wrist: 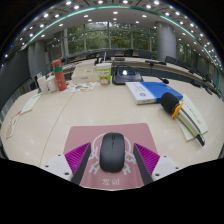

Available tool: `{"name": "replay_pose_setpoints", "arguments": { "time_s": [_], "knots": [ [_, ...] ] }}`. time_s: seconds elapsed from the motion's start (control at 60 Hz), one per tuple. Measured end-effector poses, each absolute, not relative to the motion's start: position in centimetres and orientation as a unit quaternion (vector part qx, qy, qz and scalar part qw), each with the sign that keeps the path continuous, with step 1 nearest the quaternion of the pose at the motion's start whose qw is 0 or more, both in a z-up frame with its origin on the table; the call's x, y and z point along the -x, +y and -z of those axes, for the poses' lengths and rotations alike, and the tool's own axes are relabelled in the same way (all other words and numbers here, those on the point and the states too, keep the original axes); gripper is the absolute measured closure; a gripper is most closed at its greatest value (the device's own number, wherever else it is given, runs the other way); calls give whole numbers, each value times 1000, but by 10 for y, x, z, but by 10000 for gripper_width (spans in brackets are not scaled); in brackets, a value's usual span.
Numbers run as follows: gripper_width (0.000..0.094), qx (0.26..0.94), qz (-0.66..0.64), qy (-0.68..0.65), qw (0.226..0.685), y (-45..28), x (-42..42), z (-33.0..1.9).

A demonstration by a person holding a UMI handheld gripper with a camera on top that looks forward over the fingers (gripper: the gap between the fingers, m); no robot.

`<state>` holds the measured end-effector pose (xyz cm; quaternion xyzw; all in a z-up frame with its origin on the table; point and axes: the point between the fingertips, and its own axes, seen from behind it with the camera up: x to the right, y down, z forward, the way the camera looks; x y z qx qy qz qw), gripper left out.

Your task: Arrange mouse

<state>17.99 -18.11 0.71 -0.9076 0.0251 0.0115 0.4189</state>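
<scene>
An open office is stretching away in the background, with rows of ceiling lights shining overhead and desks and windows showing far off. In front of it a wide, pale table (60, 120) is taking up most of the scene. A pink mat (88, 133) is lying on the table close to the camera, and a dark mouse (113, 151) is sitting on it. The gripper (113, 160) is reaching forward over the mat, its two fingers standing apart with the mouse sitting between them; the purple pads (78, 155) are lying just beside the mouse's flanks, and whether they are actually touching it cannot be told. Farther along the table, well beyond the mouse, a blue and white book (150, 93) is lying flat, a dark laptop (126, 75) is sitting behind it, and an orange bottle (58, 75) is standing upright off to the left side.
</scene>
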Motion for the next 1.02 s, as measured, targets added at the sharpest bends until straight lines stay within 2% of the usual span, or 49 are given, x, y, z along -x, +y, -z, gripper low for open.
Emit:
{"name": "replay_pose_setpoints", "arguments": {
  "time_s": [0.233, 0.483, 0.733, 1.017],
  "knots": [
    [78, 895, 25, 28, 445, -242, -166, -89],
    [76, 877, 65, 23, 476, -367, -128, -174],
    [77, 872, 70, 39, 482, -474, -93, -206],
    [77, 864, 92, 25, 494, -510, -84, -223]
  ]
}}
